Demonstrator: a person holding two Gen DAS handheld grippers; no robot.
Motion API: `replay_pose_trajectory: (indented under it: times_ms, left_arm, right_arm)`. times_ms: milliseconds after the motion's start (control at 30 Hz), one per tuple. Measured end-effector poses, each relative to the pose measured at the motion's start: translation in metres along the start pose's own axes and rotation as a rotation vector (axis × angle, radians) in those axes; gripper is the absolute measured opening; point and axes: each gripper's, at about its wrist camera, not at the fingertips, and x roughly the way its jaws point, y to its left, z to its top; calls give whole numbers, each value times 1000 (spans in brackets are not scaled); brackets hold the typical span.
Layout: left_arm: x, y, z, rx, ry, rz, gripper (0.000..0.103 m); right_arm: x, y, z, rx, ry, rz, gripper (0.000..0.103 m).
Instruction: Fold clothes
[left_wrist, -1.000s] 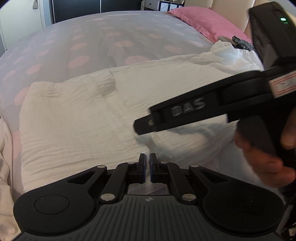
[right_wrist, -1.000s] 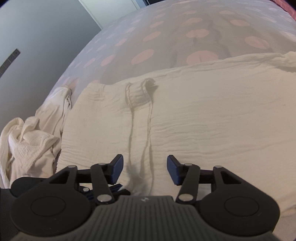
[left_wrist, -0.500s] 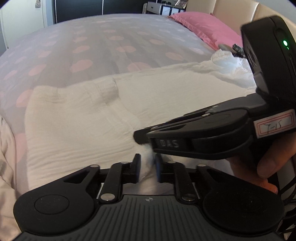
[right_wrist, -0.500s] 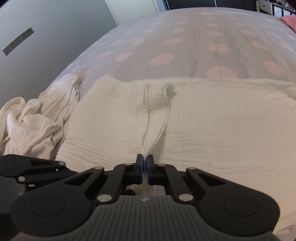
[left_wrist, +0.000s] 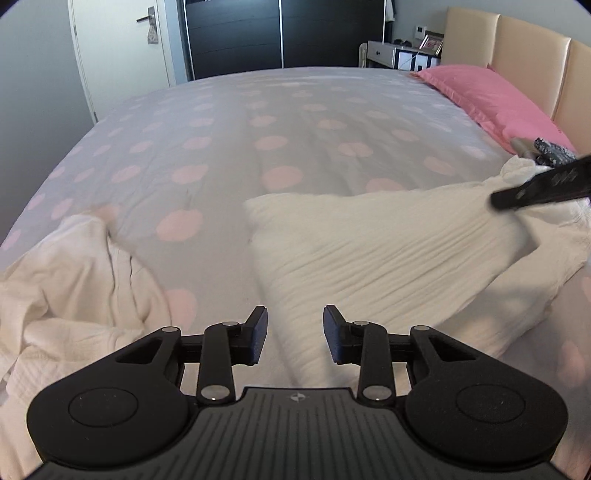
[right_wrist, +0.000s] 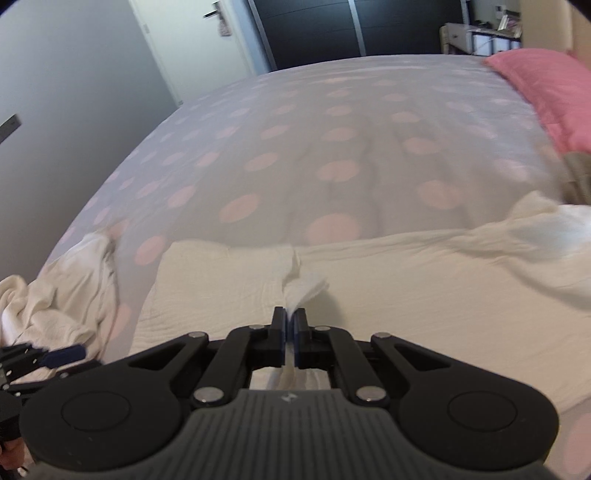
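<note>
A cream crinkled garment (left_wrist: 388, 254) lies spread on the bed, right of centre in the left wrist view. My left gripper (left_wrist: 291, 334) hovers open near its left edge, with nothing between the fingers. My right gripper (right_wrist: 290, 325) is shut on a pinched fold of the same garment (right_wrist: 424, 295), and a small peak of fabric rises just past the fingertips. One black finger (left_wrist: 539, 188) of the right gripper shows at the far right of the left wrist view. A blue pad (right_wrist: 62, 356) of the left gripper shows at the lower left of the right wrist view.
A second white garment (left_wrist: 74, 288) lies crumpled at the bed's left edge, also in the right wrist view (right_wrist: 55, 306). The bedcover (left_wrist: 258, 147) is pale with pink dots. A pink pillow (left_wrist: 498, 99) and a dark object (left_wrist: 554, 149) lie by the headboard.
My left gripper has opened, let go of the cream garment and drawn away to the left. The right gripper stays shut on the fold, and both views have tilted up.
</note>
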Motion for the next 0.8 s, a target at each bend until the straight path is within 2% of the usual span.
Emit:
replay_pose_trajectory:
  times_ms: [233,467,633,800]
  left_arm:
    - [-6,-3,-7,47,22,48,32]
    - [3,-28,-1,85,30,9,37]
    - [15,-46,7,95,47,-7,37]
    - [29,-61,18,102,73,-7,37]
  right_arm:
    - [-48,-71,14,71,-16,-146,4]
    - [-86,-143,5,87,-9,-283,4]
    - [-71,-192,-28,159,97,-326,4]
    - [-38,-213,-55,182,207,-309,6]
